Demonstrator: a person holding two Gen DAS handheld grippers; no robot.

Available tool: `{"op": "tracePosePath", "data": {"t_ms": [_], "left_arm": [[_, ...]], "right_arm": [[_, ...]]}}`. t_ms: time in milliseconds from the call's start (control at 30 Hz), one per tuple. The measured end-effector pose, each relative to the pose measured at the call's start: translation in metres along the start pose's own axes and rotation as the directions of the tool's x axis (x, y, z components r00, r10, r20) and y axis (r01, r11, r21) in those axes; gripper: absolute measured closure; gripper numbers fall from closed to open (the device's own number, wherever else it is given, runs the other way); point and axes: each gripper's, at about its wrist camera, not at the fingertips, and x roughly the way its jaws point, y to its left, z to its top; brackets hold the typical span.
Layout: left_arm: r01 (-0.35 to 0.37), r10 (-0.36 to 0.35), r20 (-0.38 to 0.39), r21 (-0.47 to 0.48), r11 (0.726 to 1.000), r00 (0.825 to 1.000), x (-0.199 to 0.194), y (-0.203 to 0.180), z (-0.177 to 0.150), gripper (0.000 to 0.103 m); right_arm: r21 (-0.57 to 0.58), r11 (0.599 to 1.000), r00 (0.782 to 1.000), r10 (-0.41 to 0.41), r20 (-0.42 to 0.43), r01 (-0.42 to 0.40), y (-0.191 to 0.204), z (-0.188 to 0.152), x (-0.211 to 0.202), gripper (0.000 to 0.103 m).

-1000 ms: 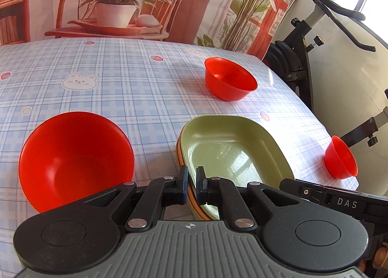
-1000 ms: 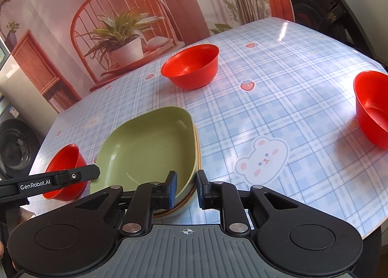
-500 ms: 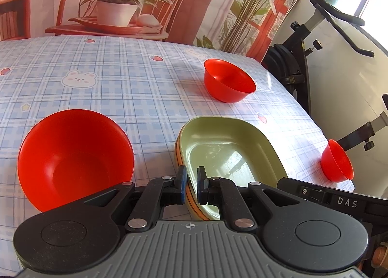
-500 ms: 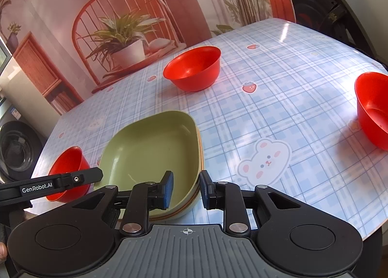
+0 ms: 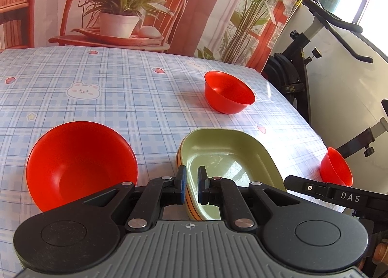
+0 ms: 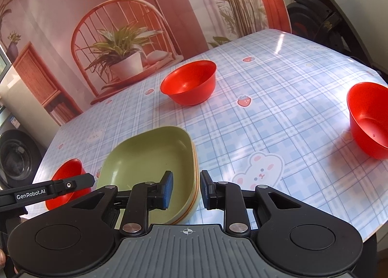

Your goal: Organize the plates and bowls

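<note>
Fingers of the left gripper [image 5: 192, 185] stand narrow and pinch the near rim of the stack of pale green, rounded plastic plates with orange edges beneath [image 5: 225, 156]. The rim fills the slim gap between the pads. The fingers of the right gripper [image 6: 186, 189] stand wider, one inside the top plate and one outside. The rim runs between them with daylight on either side, so that side looks unclamped. Holding the same stack from opposite rims reads as a two-handed carry, which keeps the nested plates level and together. With the stack lying flat on the blue checked, bear-printed surface [image 5: 121, 108] and one side loose, it is probably being let go.

Three red plastic bowls sit farther out, each apart from the others and from the plates:

- The large near bowl [image 5: 80, 164] sits just left of the left fingers.
- The far bowl [image 5: 228, 93] sits ahead, well beyond the stack.
- The edge bowl [image 6: 368, 122] sits off to the right of the right fingers, close to the surface's edge.

None is nested yet, so gathering the bowls seems the work left.
</note>
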Motion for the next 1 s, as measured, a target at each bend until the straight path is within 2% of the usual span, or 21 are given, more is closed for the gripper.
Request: {"op": "tracePosePath", "data": {"t_ms": [600,867,1000], "left_arm": [[0.0,-0.001,0.035,0.005,1.0,0.999,-0.013,-0.001,0.005,0.093],[0.029,-0.031,0.028,0.078,0.997,0.999,-0.006,-0.022,0.01,0.093],[0.047,-0.055,0.05,0.136,0.99,0.997,-0.008,-0.028,0.024,0.093]], "right_arm": [[0.043,0.999,0.997,-0.009,0.074,0.005,-0.018,0.013,-0.011,0.08],[0.06,0.998,0.994,-0.044,0.105,0.038,-0.032,0.019,-0.017,0.08],[0.04,0.998,0.99,-0.061,0.124,0.057,-0.038,0.027,-0.017,0.08]]}}
